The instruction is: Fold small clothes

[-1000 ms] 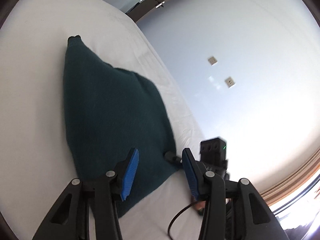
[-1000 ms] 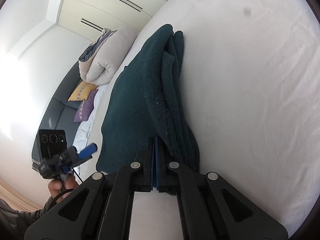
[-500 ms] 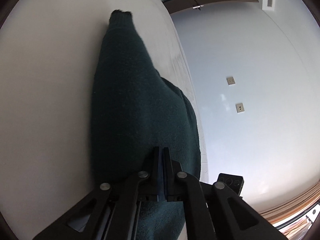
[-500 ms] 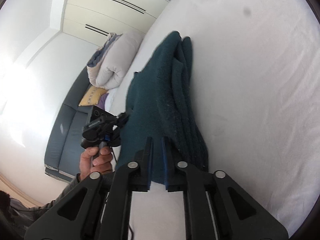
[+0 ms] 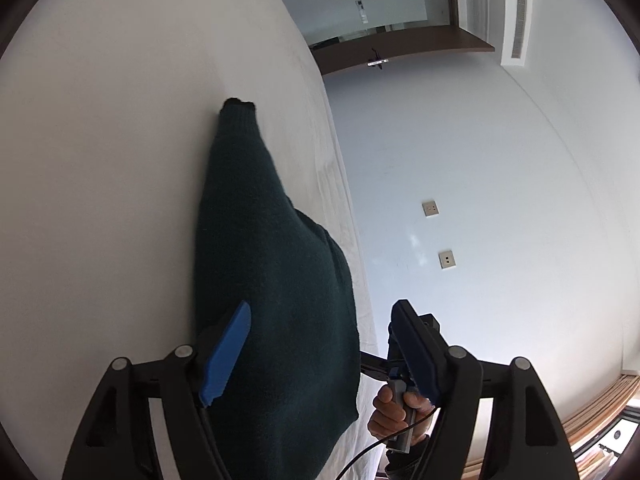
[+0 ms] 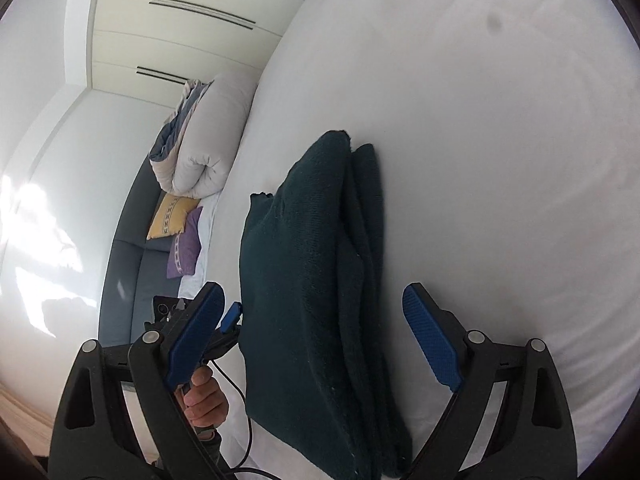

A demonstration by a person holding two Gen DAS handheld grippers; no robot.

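Observation:
A dark green knitted sweater (image 5: 272, 300) lies folded in layers on the white bed (image 5: 100, 160). My left gripper (image 5: 320, 344) straddles its near end. Its jaws are opening, and the blue pads stand clear of the cloth on both sides. In the right wrist view the same sweater (image 6: 304, 280) shows stacked folds along its right edge. My right gripper (image 6: 314, 332) also has opening jaws, with the sweater's near end lying between them, untouched. A hand (image 6: 204, 396) holds the left gripper (image 6: 230, 320) just left of the sweater.
A rolled white duvet (image 6: 204, 148), a yellow cushion (image 6: 170, 216) and a purple cushion (image 6: 186, 248) sit at the bed's far left by a grey sofa (image 6: 124, 272). The bed's edge (image 5: 352, 240) runs close beside the sweater, with a wall and sockets (image 5: 430, 208) beyond.
Half a second ago both grippers were pinched shut at the sweater's near edge. Both have now let go and spread wide. The sweater rests flat on the bed.

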